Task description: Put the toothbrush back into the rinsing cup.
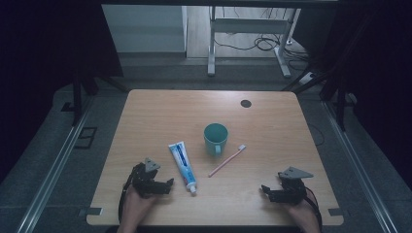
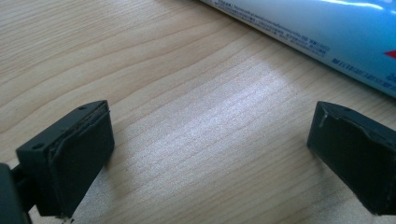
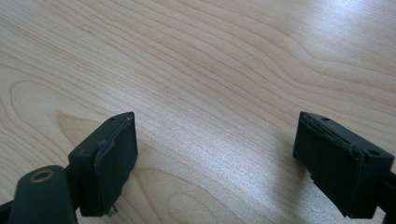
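While both tongs rest wide open on the table [image 1: 145, 111], empty: left gripper [image 1: 167, 183] just beside the toothpaste tube [image 1: 183, 166], right gripper [image 1: 265, 190] well apart. Cup [image 1: 215, 138], toothbrush [image 1: 227, 160] between. Advice: take the tube squarely across its body.

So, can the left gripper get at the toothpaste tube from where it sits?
Probably yes. The left gripper rests open on the table just beside the toothpaste tube, with bare wood between them. The cup and toothbrush lie beyond the tube.
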Action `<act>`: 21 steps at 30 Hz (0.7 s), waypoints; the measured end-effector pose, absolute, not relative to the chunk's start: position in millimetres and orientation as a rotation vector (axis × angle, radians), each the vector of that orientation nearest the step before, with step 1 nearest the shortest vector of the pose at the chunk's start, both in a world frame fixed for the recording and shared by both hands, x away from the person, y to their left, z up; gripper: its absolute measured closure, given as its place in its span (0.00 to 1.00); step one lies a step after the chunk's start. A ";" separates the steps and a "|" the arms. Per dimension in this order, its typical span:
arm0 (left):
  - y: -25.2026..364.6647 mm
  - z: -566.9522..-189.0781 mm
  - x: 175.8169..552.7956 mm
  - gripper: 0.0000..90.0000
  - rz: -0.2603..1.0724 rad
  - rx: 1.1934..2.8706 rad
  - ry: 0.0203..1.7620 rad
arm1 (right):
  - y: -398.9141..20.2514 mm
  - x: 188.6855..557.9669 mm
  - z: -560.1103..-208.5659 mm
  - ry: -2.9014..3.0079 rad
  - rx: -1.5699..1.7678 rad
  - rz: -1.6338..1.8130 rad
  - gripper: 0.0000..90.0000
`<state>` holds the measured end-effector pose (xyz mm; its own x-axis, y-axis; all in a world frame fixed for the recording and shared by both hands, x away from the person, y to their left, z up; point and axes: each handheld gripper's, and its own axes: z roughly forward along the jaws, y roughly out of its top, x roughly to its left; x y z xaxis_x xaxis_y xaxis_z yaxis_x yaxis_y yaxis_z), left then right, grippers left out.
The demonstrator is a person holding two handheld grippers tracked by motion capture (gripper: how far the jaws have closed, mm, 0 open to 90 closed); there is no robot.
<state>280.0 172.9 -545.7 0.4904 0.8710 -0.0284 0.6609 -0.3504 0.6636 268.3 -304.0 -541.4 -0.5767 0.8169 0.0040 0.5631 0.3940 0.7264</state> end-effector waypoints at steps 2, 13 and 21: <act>172.8 -545.7 280.0 0.01 0.442 2.121 1.256 | -304.0 268.3 -541.4 2.303 1.195 0.994 0.15; 172.9 -545.7 280.1 0.01 0.442 2.122 1.254 | -303.9 268.1 -541.4 2.302 1.196 0.994 0.15; 172.8 -545.7 280.2 0.01 0.441 2.122 1.253 | -303.9 267.8 -541.3 2.302 1.194 0.995 0.16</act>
<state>280.2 172.8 -545.7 0.4925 0.8699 -0.0286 0.6601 -0.3519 0.6637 267.8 -303.9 -541.3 -0.5766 0.8170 0.0027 0.5619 0.3941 0.7273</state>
